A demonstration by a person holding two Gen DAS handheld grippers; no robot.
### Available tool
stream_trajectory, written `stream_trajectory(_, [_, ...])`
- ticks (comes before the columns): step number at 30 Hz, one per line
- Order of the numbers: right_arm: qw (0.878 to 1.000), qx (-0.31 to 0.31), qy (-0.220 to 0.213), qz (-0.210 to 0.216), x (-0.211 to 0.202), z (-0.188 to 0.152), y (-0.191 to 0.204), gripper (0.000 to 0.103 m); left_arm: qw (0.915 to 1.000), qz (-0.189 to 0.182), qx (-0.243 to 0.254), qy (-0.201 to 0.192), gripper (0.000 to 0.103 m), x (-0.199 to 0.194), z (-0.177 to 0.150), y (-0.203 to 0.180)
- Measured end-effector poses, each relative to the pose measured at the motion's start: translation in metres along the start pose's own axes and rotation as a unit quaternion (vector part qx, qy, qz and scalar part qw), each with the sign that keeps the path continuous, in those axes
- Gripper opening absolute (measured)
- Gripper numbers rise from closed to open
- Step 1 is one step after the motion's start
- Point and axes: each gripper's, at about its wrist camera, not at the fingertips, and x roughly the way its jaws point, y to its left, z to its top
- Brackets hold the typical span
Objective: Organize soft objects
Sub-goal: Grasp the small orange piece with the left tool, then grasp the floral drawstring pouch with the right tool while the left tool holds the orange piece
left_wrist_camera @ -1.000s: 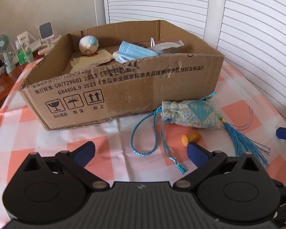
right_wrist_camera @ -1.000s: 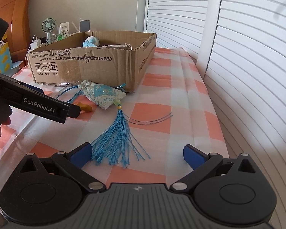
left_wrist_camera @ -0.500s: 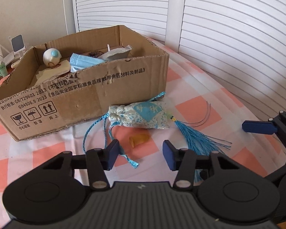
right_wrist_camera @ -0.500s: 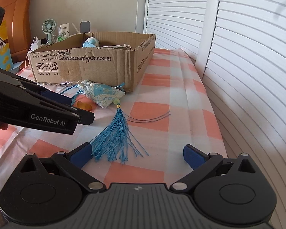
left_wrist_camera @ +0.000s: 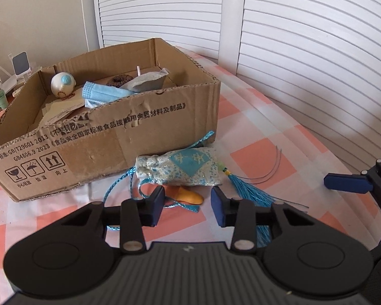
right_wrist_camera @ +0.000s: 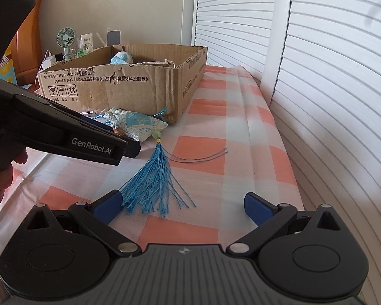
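A blue-and-white fabric sachet [left_wrist_camera: 183, 169] with a blue tassel [left_wrist_camera: 251, 195] and blue cord lies on the checked tablecloth in front of a cardboard box [left_wrist_camera: 101, 137]. It also shows in the right wrist view [right_wrist_camera: 137, 124], with its tassel [right_wrist_camera: 155, 178] spread toward me. My left gripper [left_wrist_camera: 186, 208] is partly closed, empty, just short of the sachet, above a small orange piece [left_wrist_camera: 188, 195]. My right gripper [right_wrist_camera: 183, 200] is wide open and empty, its left finger by the tassel ends. The box holds a blue face mask [left_wrist_camera: 101, 95], a round soft toy [left_wrist_camera: 62, 85] and other items.
Two thin dark wires [right_wrist_camera: 200, 156] lie on the cloth right of the tassel. White louvred doors [right_wrist_camera: 330, 76] run along the right. A small fan [right_wrist_camera: 66, 40], bottles and chargers stand behind the box. The table edge [right_wrist_camera: 287, 157] falls off at the right.
My left gripper has moved closer to the sachet and narrowed its fingers from wide open. The right gripper has barely moved and stays open.
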Motion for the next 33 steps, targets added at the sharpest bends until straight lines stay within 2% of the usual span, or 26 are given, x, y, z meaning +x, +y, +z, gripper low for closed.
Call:
stream_trajectory(7, [1.000,0.001,-0.002,0.002,-0.001,-0.001,0.000,0.103,0.9993,0.006,0.035,-0.007,0.036,0.000,0.000,-0.006])
stream_trajectory(11, [1.000,0.001,-0.001,0.002,0.000,-0.001,-0.001,0.103,0.9992,-0.004,0.039,-0.007,0.024,0.000,0.001,-0.006])
stream_trajectory(13, [1.000,0.001,-0.001,0.002,0.000,-0.001,-0.001,0.103,0.9992,-0.009,0.038,-0.006,0.021,-0.001,0.000,-0.005])
stream_trajectory(23, [1.000,-0.003,0.001,0.001,-0.002,0.001,0.000,0.103,0.9991,-0.020,0.038,0.002,0.020,-0.016,-0.005,0.006])
stream_trajectory(33, [0.999,-0.025,0.000,0.031,0.008,0.018,0.007,0.103,1.0000,0.002,0.003,0.005,0.020,-0.041,-0.022,0.044])
